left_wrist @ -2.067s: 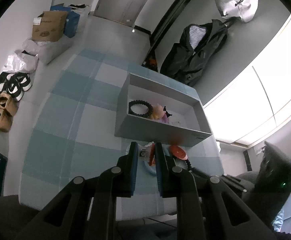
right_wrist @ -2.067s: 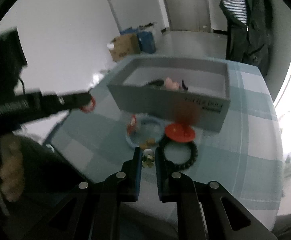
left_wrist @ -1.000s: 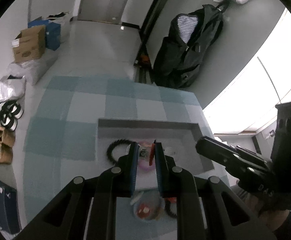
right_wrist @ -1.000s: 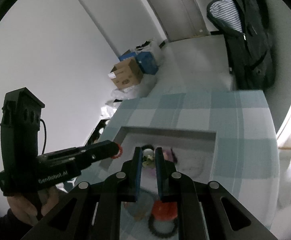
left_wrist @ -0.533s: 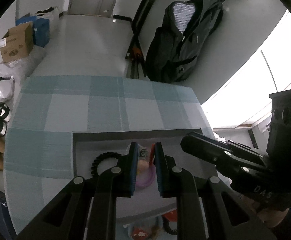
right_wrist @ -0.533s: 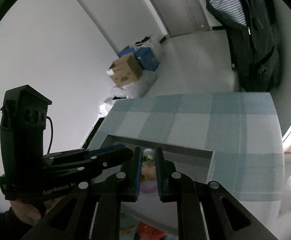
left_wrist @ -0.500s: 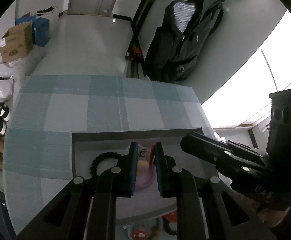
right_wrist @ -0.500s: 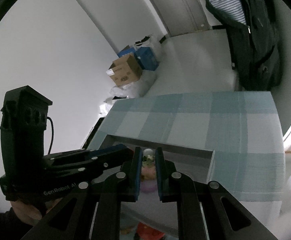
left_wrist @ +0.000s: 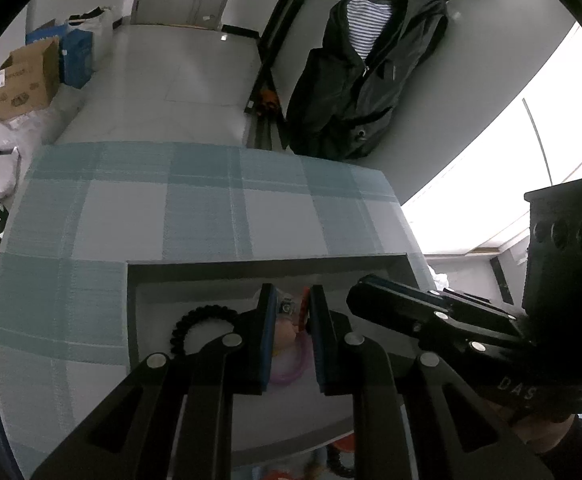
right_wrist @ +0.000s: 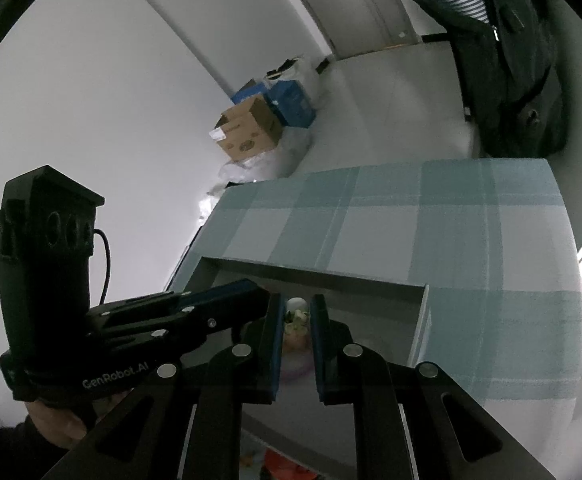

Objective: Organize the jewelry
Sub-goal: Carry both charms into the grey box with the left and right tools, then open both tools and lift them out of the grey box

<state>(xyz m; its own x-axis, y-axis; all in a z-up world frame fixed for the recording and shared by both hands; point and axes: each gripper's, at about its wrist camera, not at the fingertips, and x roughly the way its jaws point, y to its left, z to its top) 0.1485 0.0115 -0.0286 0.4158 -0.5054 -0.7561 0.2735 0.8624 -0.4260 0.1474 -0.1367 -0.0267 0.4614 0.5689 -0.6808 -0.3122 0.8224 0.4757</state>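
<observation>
Grey tray (left_wrist: 195, 276) on the checked cloth receives two pieces at once. Left gripper (left_wrist: 289, 312), jaws nearly closed, pinches a small red-and-silver trinket (left_wrist: 293, 308); right gripper (right_wrist: 296, 316), likewise nearly closed, pinches a small pale figurine charm (right_wrist: 296, 314). Both hang over the tray's middle, near the black beaded bracelet (left_wrist: 199, 320) and pink ring (left_wrist: 291, 372). Step: delivery. Next: lower, then part the jaws. Charm apparently upright, long axis along the fingers; trinket's orientation unclear.
</observation>
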